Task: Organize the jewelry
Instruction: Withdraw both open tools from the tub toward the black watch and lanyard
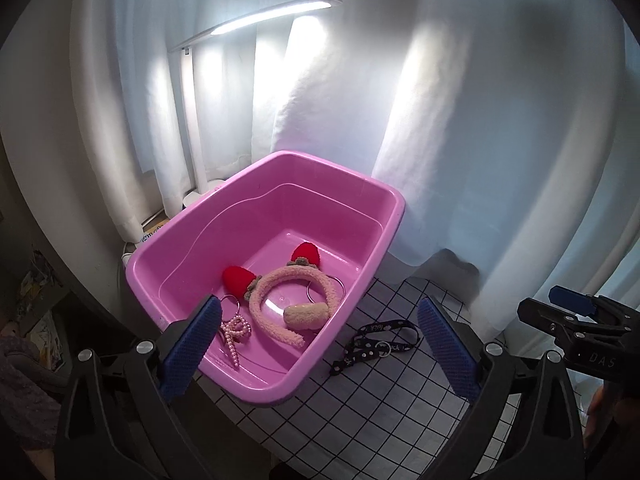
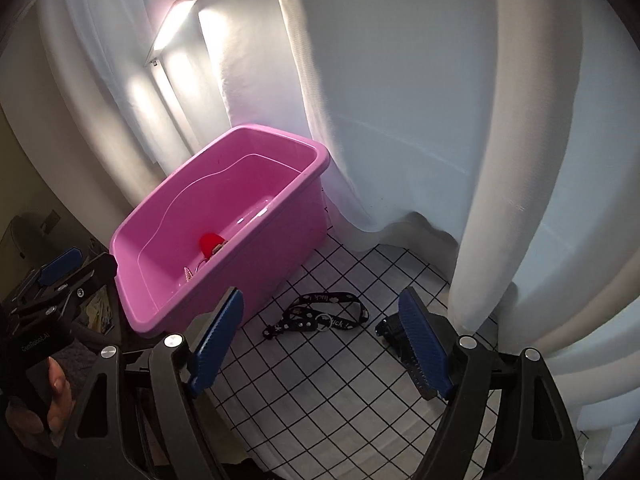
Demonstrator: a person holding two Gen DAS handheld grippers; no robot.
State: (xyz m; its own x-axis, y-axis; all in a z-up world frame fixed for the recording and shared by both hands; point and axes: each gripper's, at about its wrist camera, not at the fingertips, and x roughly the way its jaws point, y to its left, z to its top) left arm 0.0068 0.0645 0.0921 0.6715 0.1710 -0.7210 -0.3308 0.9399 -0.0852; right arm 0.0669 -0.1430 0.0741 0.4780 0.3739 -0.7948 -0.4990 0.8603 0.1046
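A pink tub point(image 1: 394, 196) point(image 2: 320, 160) stands on the checked cloth. In it lie a fuzzy pink headband point(image 1: 296, 280) with red strawberry ears, a pearl bow clip point(image 1: 235, 330) and metal rings point(image 1: 322, 290). A black printed lanyard with a ring point(image 1: 378, 340) point(image 2: 320, 312) lies on the cloth right of the tub. A small black clip point(image 2: 390, 330) lies beside my right finger. My left gripper point(image 1: 320, 344) is open and empty over the tub's near edge. My right gripper point(image 2: 320, 344) is open and empty above the lanyard.
White curtains point(image 1: 460, 140) hang close behind and to the right. A lit desk lamp point(image 1: 272, 16) stands behind the tub. The white cloth with a black grid point(image 2: 340, 392) covers the table. Clutter point(image 1: 40, 300) lies at the far left off the table.
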